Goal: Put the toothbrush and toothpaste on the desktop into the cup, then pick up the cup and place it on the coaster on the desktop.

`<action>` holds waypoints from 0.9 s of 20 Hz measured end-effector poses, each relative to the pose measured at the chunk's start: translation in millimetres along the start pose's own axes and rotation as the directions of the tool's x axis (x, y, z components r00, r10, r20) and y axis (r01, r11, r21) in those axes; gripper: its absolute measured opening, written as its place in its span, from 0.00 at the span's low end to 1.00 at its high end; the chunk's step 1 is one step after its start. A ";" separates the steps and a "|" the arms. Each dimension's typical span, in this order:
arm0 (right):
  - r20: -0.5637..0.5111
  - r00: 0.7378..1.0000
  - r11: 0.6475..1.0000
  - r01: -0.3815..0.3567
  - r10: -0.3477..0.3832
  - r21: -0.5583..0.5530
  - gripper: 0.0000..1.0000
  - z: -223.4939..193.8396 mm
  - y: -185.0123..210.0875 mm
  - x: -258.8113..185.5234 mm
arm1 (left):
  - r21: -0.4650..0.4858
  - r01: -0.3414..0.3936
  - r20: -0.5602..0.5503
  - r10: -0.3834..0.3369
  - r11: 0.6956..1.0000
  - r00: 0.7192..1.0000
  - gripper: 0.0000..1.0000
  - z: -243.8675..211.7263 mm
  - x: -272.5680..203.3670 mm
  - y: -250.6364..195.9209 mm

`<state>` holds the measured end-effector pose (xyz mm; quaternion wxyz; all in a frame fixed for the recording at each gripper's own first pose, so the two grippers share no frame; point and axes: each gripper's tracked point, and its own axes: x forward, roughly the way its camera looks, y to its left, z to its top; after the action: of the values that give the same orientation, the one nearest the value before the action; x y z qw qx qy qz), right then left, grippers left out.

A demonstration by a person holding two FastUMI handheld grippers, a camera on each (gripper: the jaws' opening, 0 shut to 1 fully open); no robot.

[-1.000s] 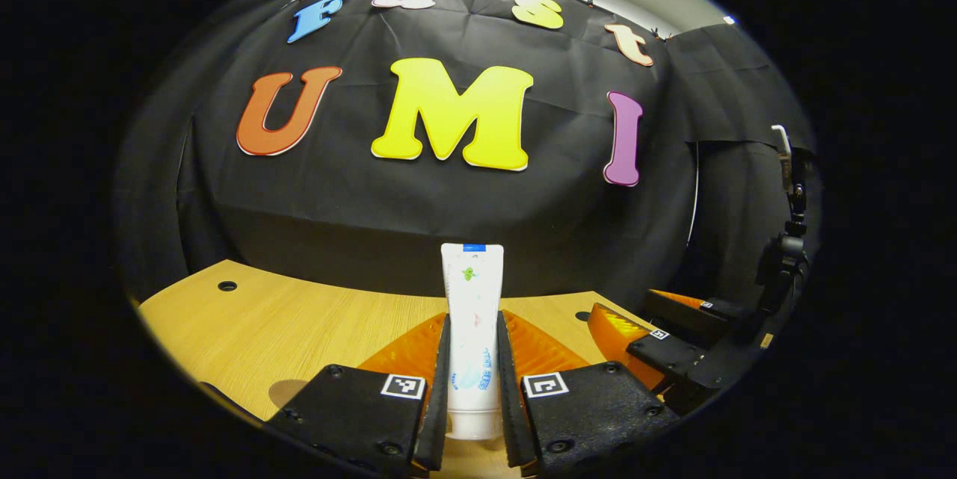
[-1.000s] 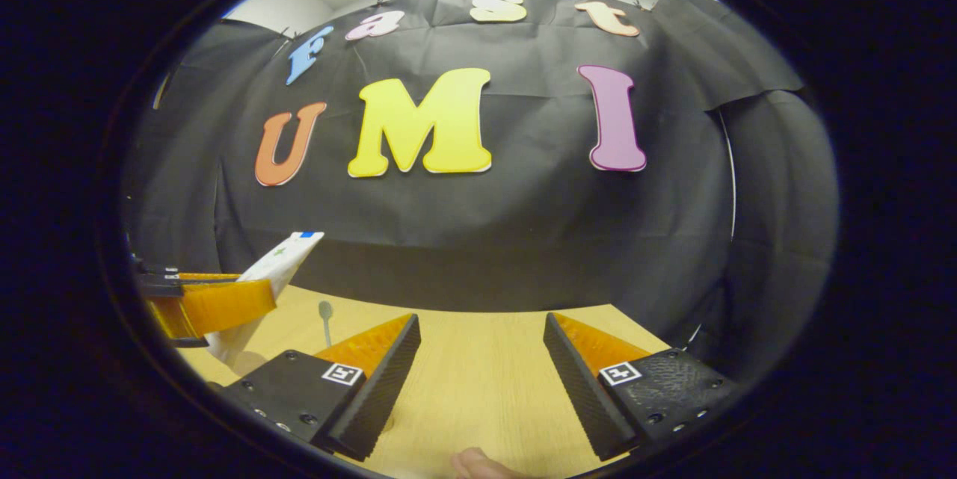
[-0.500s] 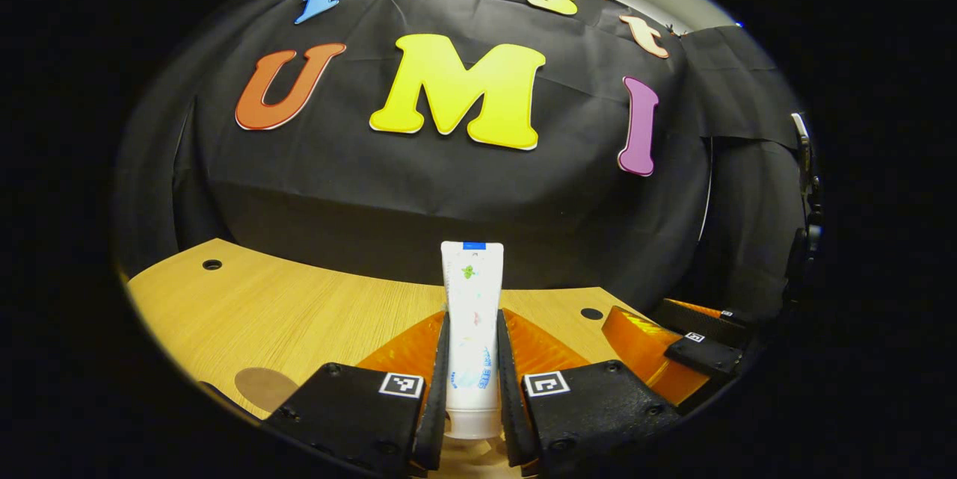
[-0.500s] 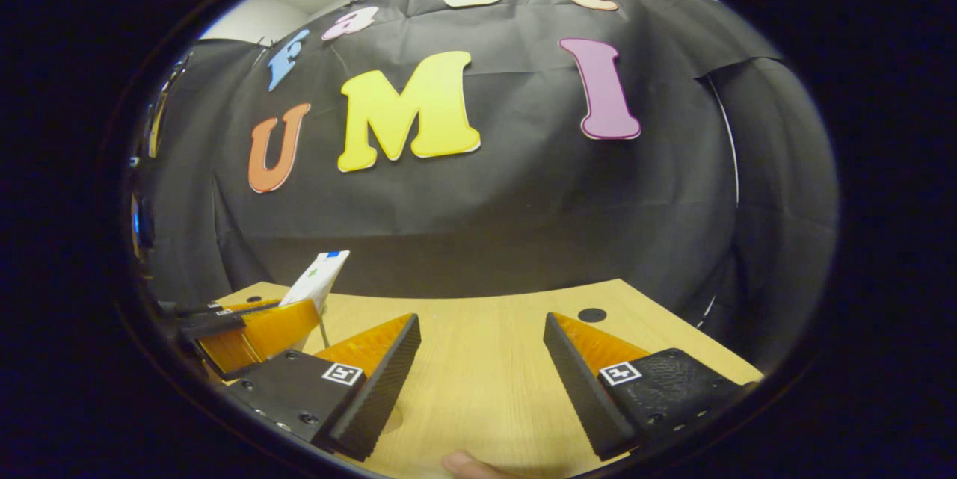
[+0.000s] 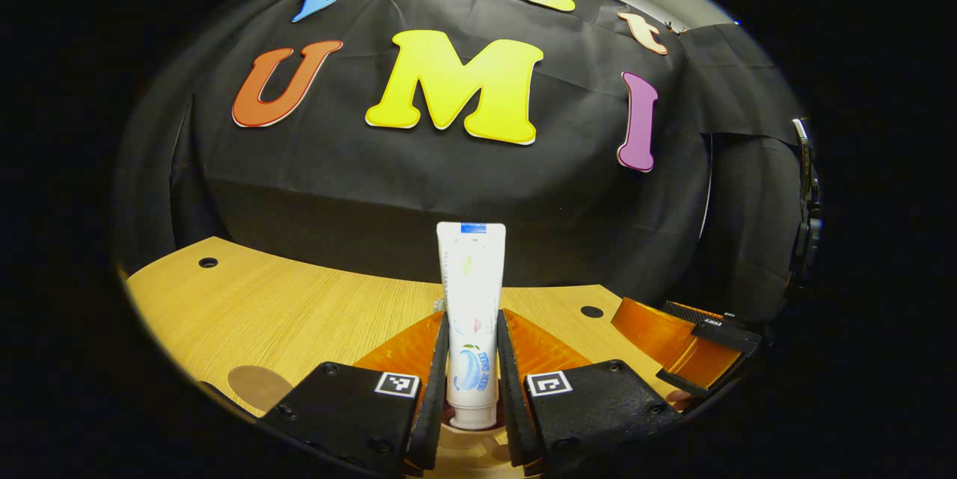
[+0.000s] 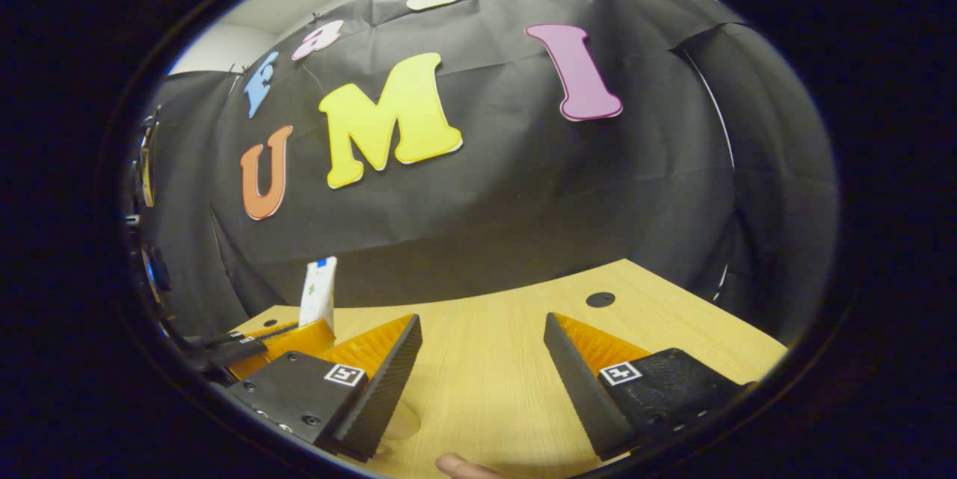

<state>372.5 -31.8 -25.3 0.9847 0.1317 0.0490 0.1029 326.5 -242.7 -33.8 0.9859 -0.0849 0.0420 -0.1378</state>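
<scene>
Printed in blue low on the toothpaste tube (image 5: pixel 471 300), with a small green mark higher up and a blue band at the crimped top end; lettering too small to make out. Square black-and-white marker tags (image 5: pixel 396 384) on the finger blocks of both grippers, patterned rather than worded.

In the left gripper view, left gripper (image 5: pixel 471 382) closed to a narrow gap, both fingers (image 5: pixel 436 382) pressed against the sides of the tube. Tube upright, cap end down, crimped end up, rising well above the fingertips. Under the cap, a pale rounded edge at the bottom of the view; hard to say what it belongs to. Round brown coaster (image 5: pixel 259 385) flat on the wooden desktop (image 5: pixel 299 307), off to the left, apart from the tube. Right gripper (image 5: pixel 695 352) low at the right edge, near the desktop.

In the right gripper view, right gripper (image 6: pixel 482 374) spread wide, nothing between the fingers, just bare desktop (image 6: pixel 493 359) below. Left gripper (image 6: pixel 277 341) at the lower left, with the toothpaste tube (image 6: pixel 319 296) standing straight up out of it. Dark round cable hole (image 6: pixel 600 300) in the desktop farther back to the right. Tip of a finger (image 6: pixel 463 468) at the bottom edge.
</scene>
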 end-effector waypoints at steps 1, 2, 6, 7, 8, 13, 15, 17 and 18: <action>0.000 1.000 1.000 -0.004 0.004 -0.008 0.97 -0.1 2.3 -0.5 | 0.001 0.006 -0.005 -0.006 1.000 1.000 0.39 -1.1 0.6 -1.2; 0.000 1.000 1.000 -0.005 0.005 -0.021 0.97 -1.0 3.4 -0.1 | -0.002 0.002 -0.010 -0.002 1.000 1.000 0.39 -2.8 -0.3 -0.7; 0.001 1.000 0.997 -0.010 0.010 -0.082 0.97 -3.2 12.0 1.3 | 0.001 -0.001 -0.050 0.001 1.000 0.999 0.39 -13.4 -3.4 -0.8; 0.003 1.000 0.995 -0.009 0.009 -0.095 0.97 -4.5 13.3 1.6 | -0.001 0.000 -0.056 0.000 1.000 0.998 0.41 -16.1 -6.3 -0.6; 0.004 1.000 0.994 -0.007 0.007 -0.109 0.97 -5.4 15.0 1.4 | 0.004 0.003 -0.049 -0.003 1.000 0.999 0.42 -16.9 -9.0 -1.0; 0.014 1.000 0.986 -0.016 0.018 -0.165 0.97 -7.5 26.1 -7.7 | 0.065 0.000 0.002 0.000 0.998 1.000 0.67 -6.3 -20.8 3.7; 0.013 0.999 0.982 -0.028 0.031 -0.189 0.97 -8.6 33.8 -11.6 | 0.095 -0.019 0.015 0.018 0.995 1.000 0.63 -0.7 -29.6 10.0; 0.010 0.999 0.978 -0.032 0.035 -0.208 0.97 -11.0 39.4 -11.4 | 0.107 -0.029 0.042 0.025 0.994 0.999 0.70 8.0 -35.3 16.9; 0.001 1.000 0.978 -0.030 0.031 -0.207 0.97 -13.4 42.5 -11.6 | 0.106 -0.031 0.057 0.025 0.994 0.998 0.73 13.2 -38.2 19.7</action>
<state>351.5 9.2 -25.8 0.9915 0.0297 0.0338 0.1224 296.5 -211.3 -22.1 0.9917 -0.0351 0.0082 -0.1235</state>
